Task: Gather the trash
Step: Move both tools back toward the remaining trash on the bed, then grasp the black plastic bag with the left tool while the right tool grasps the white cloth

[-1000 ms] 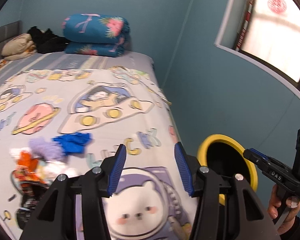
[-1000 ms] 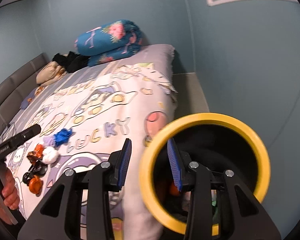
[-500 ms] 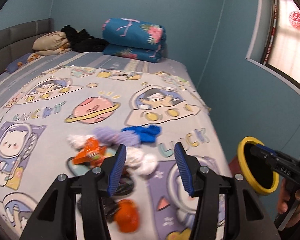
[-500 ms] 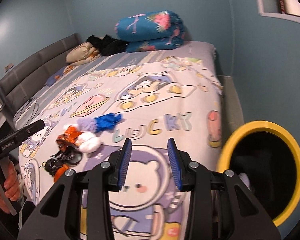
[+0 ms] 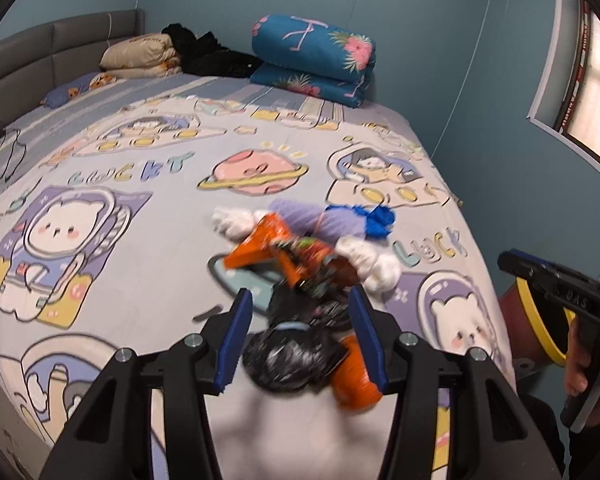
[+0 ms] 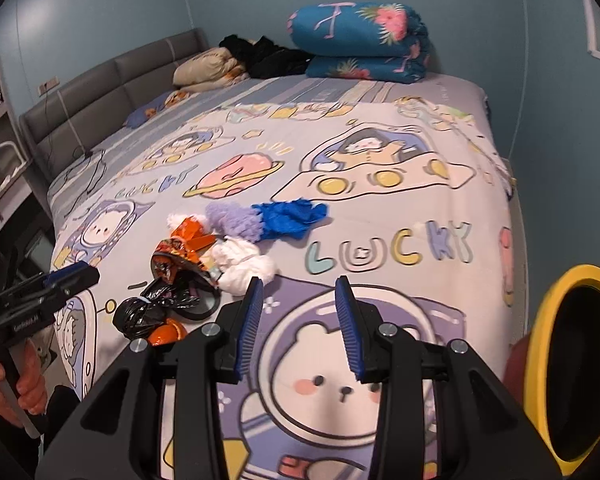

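A heap of trash lies on the cartoon bedspread (image 5: 112,248): a crumpled black plastic bag (image 5: 288,356), an orange wrapper (image 5: 272,248), white tissue (image 5: 376,264), a purple fluffy piece (image 5: 320,220) and a blue rag (image 5: 376,218). My left gripper (image 5: 300,336) is open, its fingers on either side of the black bag. My right gripper (image 6: 298,324) is open and empty over the bedspread (image 6: 380,280), right of the heap; the black bag (image 6: 140,312), orange wrapper (image 6: 184,244) and blue rag (image 6: 288,216) show there. The yellow-rimmed bin (image 6: 572,368) stands beside the bed at the right.
A folded blue floral quilt (image 5: 316,60), black clothes (image 5: 204,54) and a beige pillow (image 5: 140,54) lie at the far end of the bed. A grey headboard (image 6: 100,92) runs along the left. A blue wall and a window (image 5: 596,88) are on the right.
Both grippers swung left from the bin toward the heap. My left gripper came down close over the black bag. The bin slid to the right edge of both views.
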The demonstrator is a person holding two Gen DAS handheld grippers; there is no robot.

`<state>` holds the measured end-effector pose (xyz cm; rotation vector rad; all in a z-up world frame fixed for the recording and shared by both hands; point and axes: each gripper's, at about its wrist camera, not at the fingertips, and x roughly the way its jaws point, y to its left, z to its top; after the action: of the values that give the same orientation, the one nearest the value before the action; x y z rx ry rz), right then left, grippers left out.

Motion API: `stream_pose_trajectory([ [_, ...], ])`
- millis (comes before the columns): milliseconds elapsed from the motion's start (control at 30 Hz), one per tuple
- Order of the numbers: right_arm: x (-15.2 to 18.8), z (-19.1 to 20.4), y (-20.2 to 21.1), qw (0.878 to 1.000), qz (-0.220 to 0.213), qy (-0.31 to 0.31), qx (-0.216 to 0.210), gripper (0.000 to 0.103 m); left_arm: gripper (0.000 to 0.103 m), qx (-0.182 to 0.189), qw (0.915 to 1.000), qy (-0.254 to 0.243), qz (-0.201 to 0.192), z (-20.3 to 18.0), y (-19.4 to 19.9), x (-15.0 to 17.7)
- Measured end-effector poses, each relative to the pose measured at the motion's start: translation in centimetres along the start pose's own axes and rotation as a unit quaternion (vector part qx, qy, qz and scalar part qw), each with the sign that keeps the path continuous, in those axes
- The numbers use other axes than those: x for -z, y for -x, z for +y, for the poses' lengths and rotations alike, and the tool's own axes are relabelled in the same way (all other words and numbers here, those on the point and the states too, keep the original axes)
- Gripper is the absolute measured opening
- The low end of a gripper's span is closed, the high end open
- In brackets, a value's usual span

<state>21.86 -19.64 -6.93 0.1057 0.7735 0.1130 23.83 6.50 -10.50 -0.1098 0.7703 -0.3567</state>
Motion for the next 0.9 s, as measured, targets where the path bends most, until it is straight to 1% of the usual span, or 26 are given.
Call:
stream_pose_trajectory([
  [200, -0.1, 2.1, -3.0, 0.999, 0.023, 0.023, -0.014, 0.036, 0.047, 0.012, 0.9995, 0.014, 0.024, 1.8, -0.8, 2.6],
  [367, -0.3, 3.1, -5.7, 0.998, 0.044, 0.028, -0.032, 0.036, 0.047, 0.017, 0.9991, 0.017, 0.036, 2.2, -1.4, 3.8],
  [567, -0.4, 3.9, -8.1, 0.997, 0.062, 0.042, -0.028, 0.037, 0.047, 0.023, 0.9983, 0.022, 0.048, 2.6, -2.5, 4.0],
  [633, -0.4, 4.0, -8.7, 0.997, 0.065, 0.043, -0.027, 0.042, 0.047, 0.026, 0.9979, 0.026, 0.053, 2.6, -2.9, 4.2],
  [900, -0.5, 3.9, -11.1, 0.996, 0.081, 0.041, -0.023, 0.043, 0.047, 0.037, 0.9969, 0.029, 0.062, 2.3, -4.2, 4.3],
])
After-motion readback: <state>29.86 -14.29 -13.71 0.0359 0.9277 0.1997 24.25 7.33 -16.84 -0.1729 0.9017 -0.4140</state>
